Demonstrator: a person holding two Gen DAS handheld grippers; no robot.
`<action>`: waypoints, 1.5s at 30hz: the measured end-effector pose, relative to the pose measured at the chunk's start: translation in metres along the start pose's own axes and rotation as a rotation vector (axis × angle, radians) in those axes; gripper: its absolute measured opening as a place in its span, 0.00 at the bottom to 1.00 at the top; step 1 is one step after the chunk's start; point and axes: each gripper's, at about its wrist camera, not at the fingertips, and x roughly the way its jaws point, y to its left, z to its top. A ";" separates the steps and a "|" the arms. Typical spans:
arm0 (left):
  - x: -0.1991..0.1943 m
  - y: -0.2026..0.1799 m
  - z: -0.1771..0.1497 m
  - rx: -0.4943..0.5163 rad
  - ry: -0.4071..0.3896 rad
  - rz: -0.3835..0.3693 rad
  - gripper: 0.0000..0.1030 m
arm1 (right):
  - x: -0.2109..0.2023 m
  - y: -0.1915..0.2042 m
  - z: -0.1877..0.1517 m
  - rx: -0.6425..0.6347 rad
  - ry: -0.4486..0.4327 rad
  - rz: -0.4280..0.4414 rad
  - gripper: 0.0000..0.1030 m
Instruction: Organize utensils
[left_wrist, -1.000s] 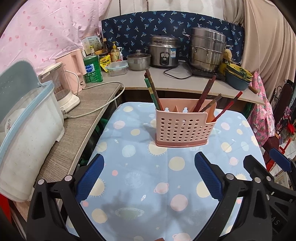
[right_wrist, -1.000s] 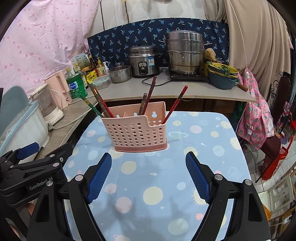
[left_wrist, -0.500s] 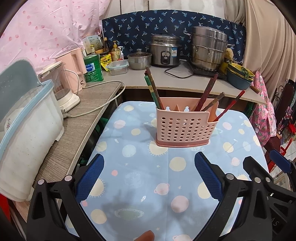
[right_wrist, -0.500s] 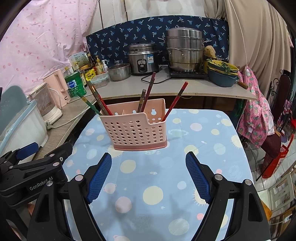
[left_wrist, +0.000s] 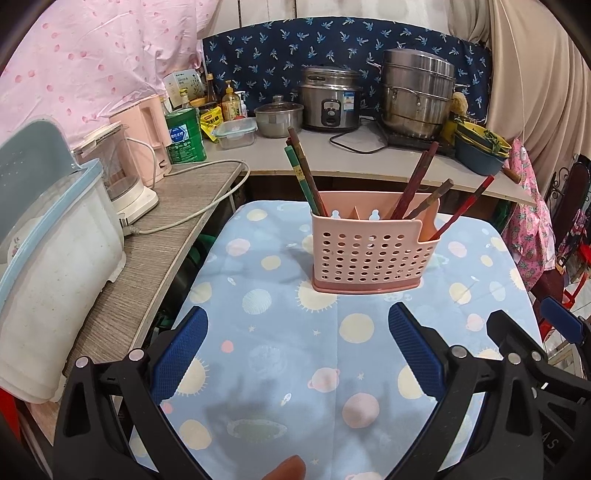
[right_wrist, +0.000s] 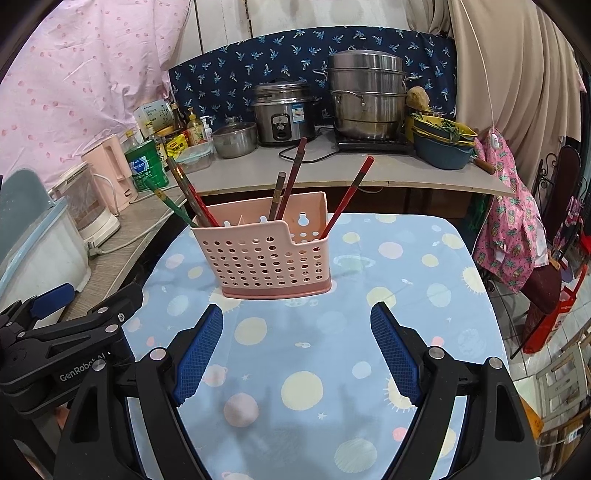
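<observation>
A pink perforated utensil holder (left_wrist: 369, 251) stands on the planet-print tablecloth (left_wrist: 280, 332); it also shows in the right wrist view (right_wrist: 269, 254). Several chopsticks stand in it: green and dark ones at the left (left_wrist: 304, 177), dark red and brown ones in the middle (left_wrist: 413, 184), a red one at the right (left_wrist: 465, 201). My left gripper (left_wrist: 297, 325) is open and empty, short of the holder. My right gripper (right_wrist: 297, 321) is open and empty, just in front of the holder. The left gripper's body shows at the right wrist view's left edge (right_wrist: 66, 332).
A wooden counter at the left carries a white lidded bin (left_wrist: 48, 266), a blender (left_wrist: 122, 173) and a cord. The back counter holds a rice cooker (left_wrist: 328, 99), a steel steamer pot (left_wrist: 417, 92), bottles and bowls (left_wrist: 480, 147). The table's right edge drops to the floor.
Both grippers have eased slightly toward the holder, so it looks a little nearer. A fingertip has come into view at the bottom of the left wrist view. Both stay open.
</observation>
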 end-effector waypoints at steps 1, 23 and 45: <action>-0.001 0.000 0.000 0.000 0.000 0.000 0.91 | 0.001 0.000 0.000 0.001 0.001 -0.001 0.77; 0.013 -0.005 -0.001 0.013 0.003 0.013 0.91 | 0.012 -0.002 0.000 0.007 0.015 -0.007 0.77; 0.015 -0.011 -0.002 0.014 0.008 0.035 0.91 | 0.015 -0.004 -0.002 0.002 0.010 -0.009 0.77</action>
